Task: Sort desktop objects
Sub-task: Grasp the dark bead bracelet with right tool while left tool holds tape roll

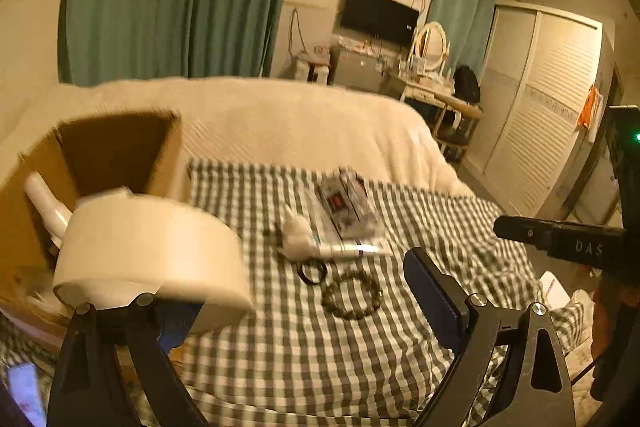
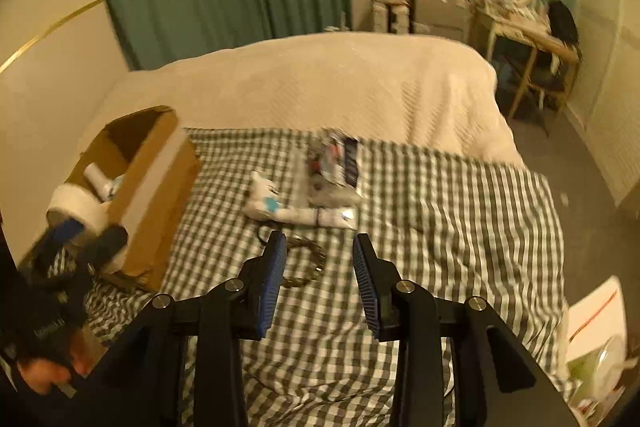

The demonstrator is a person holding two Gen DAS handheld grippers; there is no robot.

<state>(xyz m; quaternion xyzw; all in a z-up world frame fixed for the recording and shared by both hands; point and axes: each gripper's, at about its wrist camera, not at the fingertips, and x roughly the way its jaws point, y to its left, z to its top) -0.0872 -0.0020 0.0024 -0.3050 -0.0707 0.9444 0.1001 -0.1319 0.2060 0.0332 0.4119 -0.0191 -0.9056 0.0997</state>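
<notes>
**Tape roll by the left fingers, beside the box**

Tape roll, wide and white, sits right against the near-side blue finger of the left gripper; the far finger stands well apart from it, so the fingers are spread wide and do not clamp the roll. Whether the roll rests on that one finger or hangs free, I cannot tell through the blur. Just behind it is the open cardboard box, with a white tube leaning inside.

On the checked cloth over the bed, ahead of the fingers, lie a dark hair tie, a bead bracelet, a small white pouch and a plastic-wrapped packet.

The right gripper hangs above the cloth with its fingers partly open and nothing between them; the bracelet lies just past its left finger.
</notes>
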